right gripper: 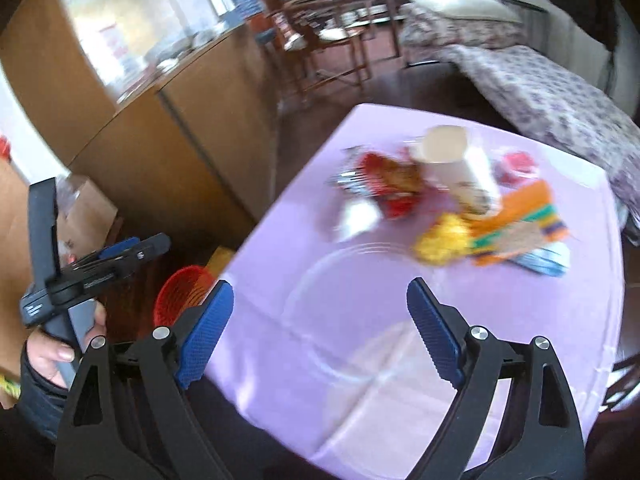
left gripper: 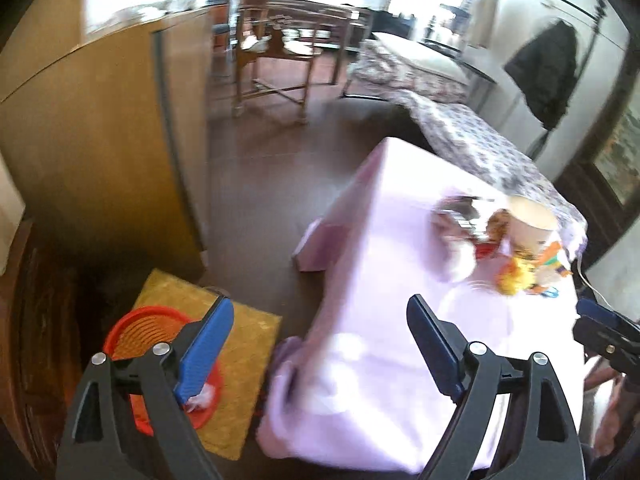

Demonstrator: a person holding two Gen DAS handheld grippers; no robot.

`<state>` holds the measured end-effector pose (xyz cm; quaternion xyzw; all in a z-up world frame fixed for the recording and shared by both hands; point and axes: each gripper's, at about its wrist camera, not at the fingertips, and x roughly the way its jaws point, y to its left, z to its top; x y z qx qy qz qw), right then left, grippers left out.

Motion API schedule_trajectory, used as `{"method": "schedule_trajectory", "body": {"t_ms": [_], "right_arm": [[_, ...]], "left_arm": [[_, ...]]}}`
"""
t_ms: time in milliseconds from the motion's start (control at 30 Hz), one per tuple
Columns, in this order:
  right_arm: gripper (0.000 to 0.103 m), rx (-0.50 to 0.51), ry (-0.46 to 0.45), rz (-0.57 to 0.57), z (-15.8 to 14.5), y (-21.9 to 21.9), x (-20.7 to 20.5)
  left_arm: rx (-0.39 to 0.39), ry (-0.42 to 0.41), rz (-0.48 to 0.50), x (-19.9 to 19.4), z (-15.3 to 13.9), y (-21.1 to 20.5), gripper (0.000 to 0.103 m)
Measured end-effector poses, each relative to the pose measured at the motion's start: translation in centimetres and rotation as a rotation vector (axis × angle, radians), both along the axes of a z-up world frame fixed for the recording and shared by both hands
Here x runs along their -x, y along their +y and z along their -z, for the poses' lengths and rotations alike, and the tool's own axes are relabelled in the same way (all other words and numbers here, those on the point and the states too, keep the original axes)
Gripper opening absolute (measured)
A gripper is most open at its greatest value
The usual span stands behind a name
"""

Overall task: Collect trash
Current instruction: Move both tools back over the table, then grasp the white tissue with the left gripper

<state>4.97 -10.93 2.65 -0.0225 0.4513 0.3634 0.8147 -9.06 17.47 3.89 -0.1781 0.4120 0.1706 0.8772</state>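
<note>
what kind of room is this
Likely a lived-in home room: a patterned bed, wooden dining chairs and a table with a lilac cloth holding litter.

A paper cup [right gripper: 456, 164] stands on the bench [right gripper: 280, 280], with a snack wrapper [right gripper: 384, 184] to its left and a crumpled wad [right gripper: 442, 240] in front. On the floor left of the bench sits a basket [right gripper: 182, 292] on a mat [left gripper: 240, 344].

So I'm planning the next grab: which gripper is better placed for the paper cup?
Probably the right gripper: open and empty, it faces the paper cup head-on. The left gripper sits over the table's near corner by the red basket.
</note>
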Motion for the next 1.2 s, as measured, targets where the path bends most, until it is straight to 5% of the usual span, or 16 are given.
{"method": "schedule_trajectory", "body": {"t_ms": [467, 1000, 1200], "right_arm": [[0.087, -0.092, 0.021, 0.254, 4.0, -9.4, -5.7], [0.089, -0.040, -0.002, 0.297, 5.4, -10.7, -6.9], [0.089, -0.035, 0.010, 0.306, 5.6, -10.7, -6.7]], "left_arm": [[0.021, 0.065, 0.146, -10.8, 2.2, -9.7, 0.087], [-0.023, 0.178, 0.144, -17.2, 8.6, -11.0, 0.086], [-0.003, 0.213, 0.167, -18.6, 9.8, -10.5, 0.065]]}}
